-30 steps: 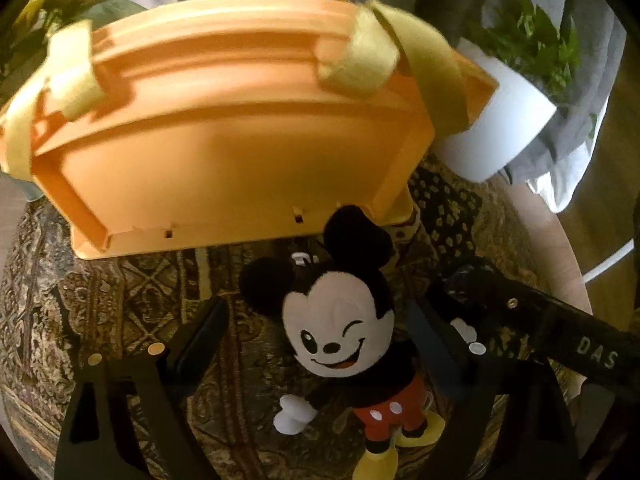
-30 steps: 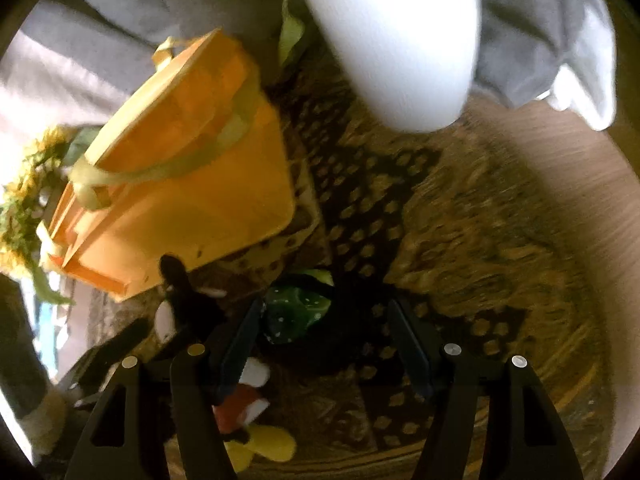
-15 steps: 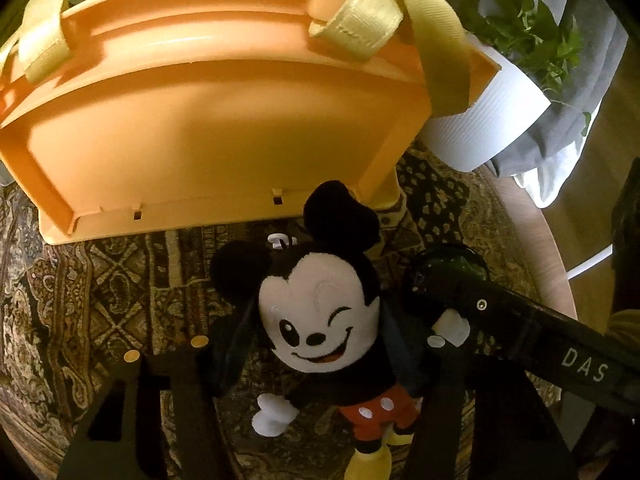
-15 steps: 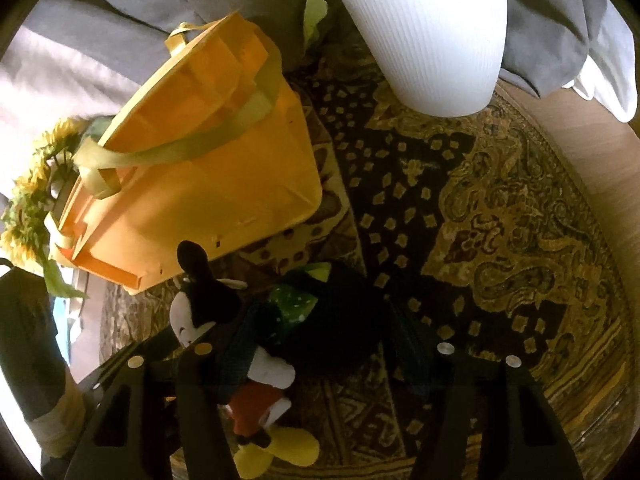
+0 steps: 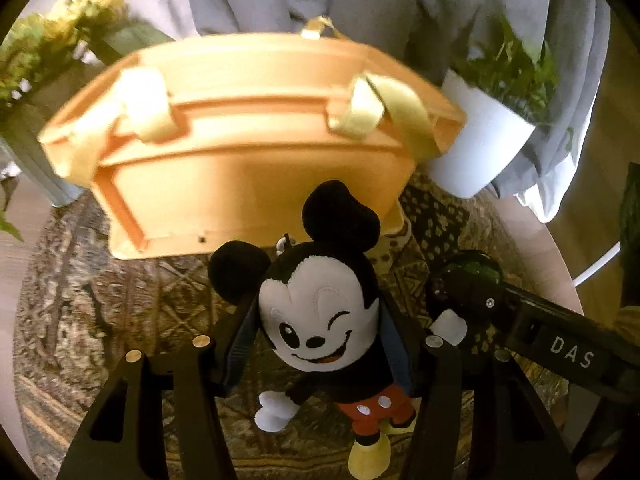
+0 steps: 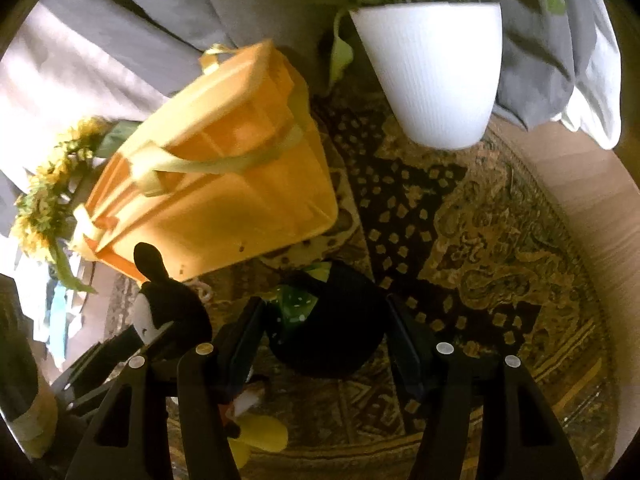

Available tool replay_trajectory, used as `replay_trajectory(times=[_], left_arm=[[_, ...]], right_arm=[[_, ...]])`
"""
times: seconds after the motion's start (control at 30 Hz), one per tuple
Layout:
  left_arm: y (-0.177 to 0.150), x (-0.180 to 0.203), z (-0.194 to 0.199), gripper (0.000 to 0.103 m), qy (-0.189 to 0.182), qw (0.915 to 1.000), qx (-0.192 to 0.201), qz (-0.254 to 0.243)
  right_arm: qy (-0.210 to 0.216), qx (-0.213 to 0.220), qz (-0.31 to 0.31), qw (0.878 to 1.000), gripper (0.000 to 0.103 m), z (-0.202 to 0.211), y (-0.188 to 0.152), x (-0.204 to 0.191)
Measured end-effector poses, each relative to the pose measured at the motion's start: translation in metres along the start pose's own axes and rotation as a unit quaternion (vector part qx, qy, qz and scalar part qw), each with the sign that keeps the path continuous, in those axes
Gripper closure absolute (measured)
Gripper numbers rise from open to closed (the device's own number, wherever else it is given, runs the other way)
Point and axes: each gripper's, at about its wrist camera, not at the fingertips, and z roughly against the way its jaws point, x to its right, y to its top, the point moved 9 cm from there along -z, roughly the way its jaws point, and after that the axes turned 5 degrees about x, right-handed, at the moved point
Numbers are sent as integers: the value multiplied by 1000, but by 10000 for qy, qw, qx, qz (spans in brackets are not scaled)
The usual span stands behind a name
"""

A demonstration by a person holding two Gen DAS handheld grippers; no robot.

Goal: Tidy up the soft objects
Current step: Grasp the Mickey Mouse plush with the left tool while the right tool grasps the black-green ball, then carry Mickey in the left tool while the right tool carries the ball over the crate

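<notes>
Left wrist view: my left fingers (image 5: 316,344) have just closed onto the mouse plush (image 5: 320,320) by its head, right fingers (image 6: 324,336) clamp the dark plush (image 6: 332,328), both over the rug (image 6: 500,240) beside the orange bin (image 5: 256,152), their likely drop spot.

A round wooden table (image 6: 592,196) carries a round patterned cloth of brown, gold and black (image 6: 492,240), which leaves only the pale wood rim bare; on that cloth stands an orange plastic basket with pale yellow fabric handles (image 5: 248,160). Just right of the basket stands a white ribbed plant pot holding green leaves (image 6: 436,76); left of the basket a bunch of yellow sunflowers (image 6: 44,196) shows, its footing unclear.
</notes>
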Motion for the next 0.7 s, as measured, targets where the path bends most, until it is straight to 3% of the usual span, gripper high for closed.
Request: replay_trajectory(times=[0.33,0.7], left_arm=[[12,-11,55,46,269,9976,636,77],[16,-28,114,46,609,9894,1315,131]], right_arm=[[103,511,467,9976,41,45,9,-35],[156,1008,820,9914,41,85,12,-64]])
